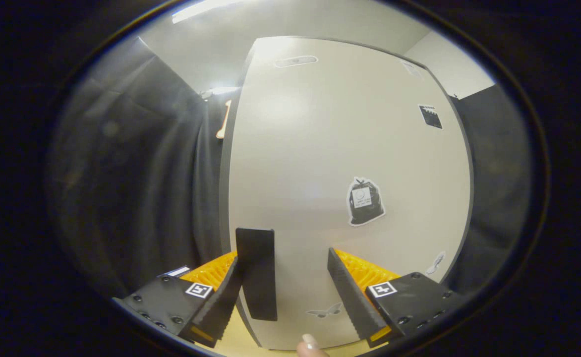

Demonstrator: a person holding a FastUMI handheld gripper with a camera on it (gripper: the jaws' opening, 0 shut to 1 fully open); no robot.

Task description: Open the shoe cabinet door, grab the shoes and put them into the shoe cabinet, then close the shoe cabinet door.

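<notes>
so my gripper (290, 292) was right up against the shoe cabinet door (340, 163), fingers spread apart with nothing pinched, and the dark handle (256, 272) stood upright just inside my left finger, near the door's left edge. a fingertip (310, 343) of a person's hand poked in below the fingers. the door looked flat and closed to me, so i figured this was either the opening step or the closing one, honestly couldn't tell which. if opening, the next move was closing on that handle and pulling. couldn't see any shoes, and the cabinet's inside was hidden behind the door. stickers on the door, a bag-shaped one (365, 202) beyond my right finger, were too small to read. further off hung the dark booth cloth (137, 163).
</notes>
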